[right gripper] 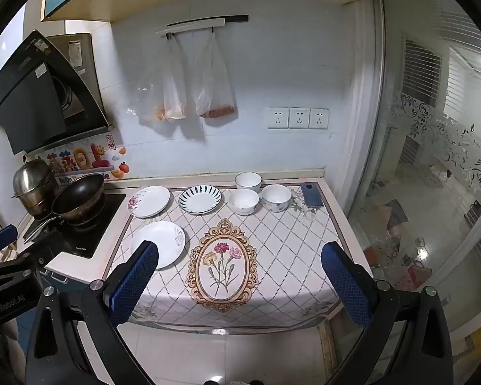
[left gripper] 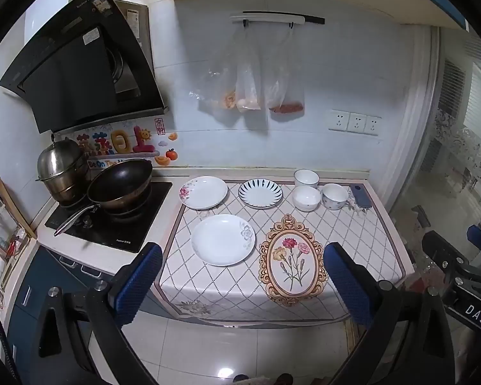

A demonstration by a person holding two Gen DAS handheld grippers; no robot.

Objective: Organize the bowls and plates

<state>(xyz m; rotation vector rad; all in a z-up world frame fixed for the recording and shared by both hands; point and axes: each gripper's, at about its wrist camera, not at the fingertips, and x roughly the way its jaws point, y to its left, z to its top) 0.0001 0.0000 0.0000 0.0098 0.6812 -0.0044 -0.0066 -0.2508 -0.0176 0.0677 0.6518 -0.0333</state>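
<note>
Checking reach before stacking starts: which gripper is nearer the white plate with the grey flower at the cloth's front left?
Left. The left gripper faces the white plate just ahead; the right gripper sits further right.

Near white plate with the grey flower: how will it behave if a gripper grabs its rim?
The near white plate looks glazed ceramic: probably stiff, slippery, and breakable if dropped. It lies flat on the tablecloth, so its low rim likely gives fingers little purchase. Pushing may drag the cloth.
</note>
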